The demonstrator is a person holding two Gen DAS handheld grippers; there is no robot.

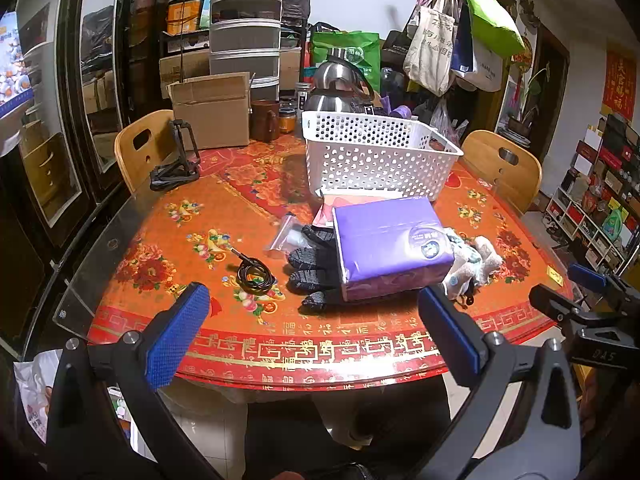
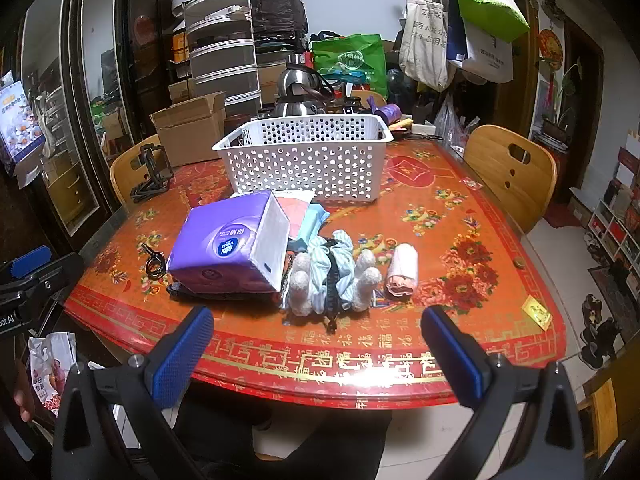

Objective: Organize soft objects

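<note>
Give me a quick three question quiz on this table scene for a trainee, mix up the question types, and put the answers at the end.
1. True or false: the purple tissue pack already sits inside the white basket.
2. Multiple choice: what lies directly under the tissue pack's left side? A) black gloves B) a coiled cable C) a pink roll
3. Short answer: what state are the left gripper and right gripper in?

Key:
1. False; it rests on the table, in front of the basket.
2. A
3. Both open and holding nothing, back at the near table edge.
</note>
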